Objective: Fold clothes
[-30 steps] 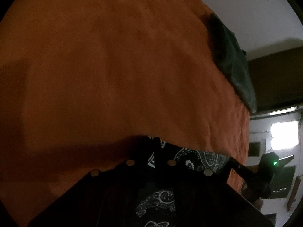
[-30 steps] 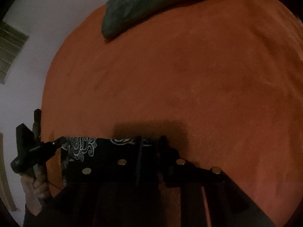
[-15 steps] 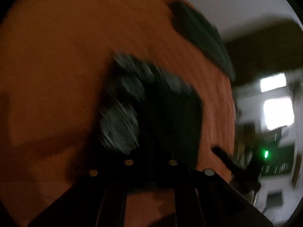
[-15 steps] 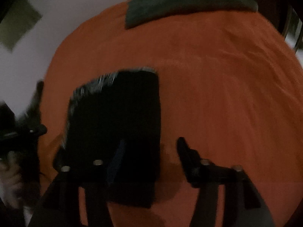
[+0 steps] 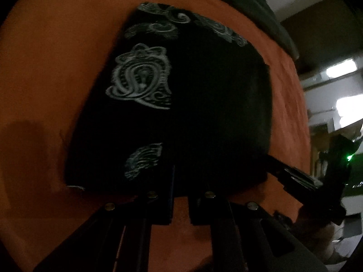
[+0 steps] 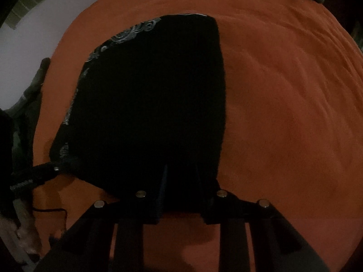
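Note:
A black cloth [image 5: 215, 90] with white paisley print lies flat, folded into a rough rectangle, on the orange bedcover [image 5: 45, 68]. My left gripper [image 5: 181, 176] hovers at the cloth's near edge, its jaws slightly apart with bedcover showing between them. In the right wrist view the same cloth [image 6: 147, 102] looks almost plain black. My right gripper [image 6: 180, 172] sits over its near edge with a clear gap between its jaws. Each gripper shows in the other's view beside a near corner of the cloth: the right gripper [image 5: 274, 165] and the left gripper [image 6: 52, 168].
A dark grey-green blanket or pillow [image 5: 256, 11] lies along the far edge of the bed [image 6: 283, 113]. The room is dim; a bright window [image 5: 347, 104] shows at the right. A hand [image 6: 25, 233] holds the left tool. Orange bedcover stretches wide to the cloth's right.
Both grippers held the cloth's edge close to the cameras a second ago. The cloth has since been laid out flat ahead on the bed, and both grippers have let go.

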The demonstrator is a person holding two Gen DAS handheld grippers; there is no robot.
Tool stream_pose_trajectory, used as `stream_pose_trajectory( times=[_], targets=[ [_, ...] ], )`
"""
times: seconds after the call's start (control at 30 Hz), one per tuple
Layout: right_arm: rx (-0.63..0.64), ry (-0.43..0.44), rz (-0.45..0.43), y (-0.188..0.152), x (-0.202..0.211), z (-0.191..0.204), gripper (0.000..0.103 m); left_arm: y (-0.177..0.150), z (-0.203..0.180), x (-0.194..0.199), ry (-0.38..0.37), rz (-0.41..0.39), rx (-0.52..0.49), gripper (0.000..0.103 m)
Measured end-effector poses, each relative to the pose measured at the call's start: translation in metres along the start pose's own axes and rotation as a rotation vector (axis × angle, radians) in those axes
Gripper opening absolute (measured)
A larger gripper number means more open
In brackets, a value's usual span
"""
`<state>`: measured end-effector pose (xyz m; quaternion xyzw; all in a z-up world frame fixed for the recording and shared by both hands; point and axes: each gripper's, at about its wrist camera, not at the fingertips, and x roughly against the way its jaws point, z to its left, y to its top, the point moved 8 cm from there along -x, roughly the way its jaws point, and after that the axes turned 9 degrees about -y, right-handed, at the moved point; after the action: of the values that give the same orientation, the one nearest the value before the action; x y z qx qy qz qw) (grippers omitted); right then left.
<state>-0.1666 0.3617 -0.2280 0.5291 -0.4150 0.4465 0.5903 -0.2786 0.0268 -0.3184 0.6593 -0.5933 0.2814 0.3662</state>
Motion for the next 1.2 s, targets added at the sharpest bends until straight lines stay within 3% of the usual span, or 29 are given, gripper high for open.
stream_pose_trajectory(
  times=[0.13,0.23,0.37,0.43,0.5,0.53,0.63,0.77,0.8,0.83,0.9,1.0,1.07,1.1,1.2],
  targets=[
    [-0.056,-0.020,0.008,0.004,-0.006,-0.027,0.023,0.003,0.013,0.010,-0.034,-0.007,0.063,0.010],
    [-0.118,0.001,0.029,0.004,-0.005,-0.048,0.023,0.003,0.030,0.031,0.026,-0.046,0.126,0.010],
    [-0.193,0.057,0.069,-0.007,0.000,-0.068,0.026,-0.006,0.034,0.055,-0.044,-0.061,0.189,0.014],
    [-0.198,0.088,0.077,-0.010,-0.002,-0.067,0.047,-0.015,0.035,0.055,-0.103,-0.058,0.255,0.043],
    [-0.199,0.119,0.084,-0.013,-0.005,-0.064,0.064,-0.019,0.035,0.047,-0.166,-0.055,0.320,0.050],
    [-0.199,0.135,0.087,-0.015,-0.006,-0.063,0.065,-0.021,0.036,0.041,-0.202,-0.051,0.355,0.050],
    [-0.196,0.169,0.095,-0.015,-0.011,-0.059,0.065,-0.020,0.033,0.016,-0.295,-0.035,0.447,0.051],
    [-0.122,0.138,0.091,-0.008,-0.016,-0.043,0.061,-0.009,0.037,0.002,-0.232,-0.059,0.450,0.050],
    [-0.096,0.130,0.088,-0.006,-0.016,-0.038,0.039,-0.005,0.037,0.002,-0.218,-0.082,0.447,0.048],
    [-0.087,0.124,0.084,-0.007,-0.015,-0.036,0.015,-0.004,0.039,0.004,-0.205,-0.097,0.442,0.032],
    [-0.077,0.114,0.076,-0.008,-0.013,-0.034,0.012,-0.002,0.043,0.010,-0.179,-0.126,0.431,0.022],
    [-0.062,0.098,0.063,-0.011,-0.010,-0.030,0.013,-0.007,0.044,0.015,-0.176,-0.131,0.446,0.022],
    [-0.082,0.105,0.087,-0.012,-0.012,-0.035,0.027,-0.011,0.045,0.014,-0.176,-0.114,0.464,0.023],
    [-0.094,0.110,0.100,-0.013,-0.013,-0.038,0.040,-0.013,0.045,0.013,-0.179,-0.104,0.479,0.026],
    [-0.116,0.175,0.113,-0.021,-0.013,-0.041,0.042,-0.013,0.060,0.019,-0.174,-0.123,0.533,0.038]
  ],
)
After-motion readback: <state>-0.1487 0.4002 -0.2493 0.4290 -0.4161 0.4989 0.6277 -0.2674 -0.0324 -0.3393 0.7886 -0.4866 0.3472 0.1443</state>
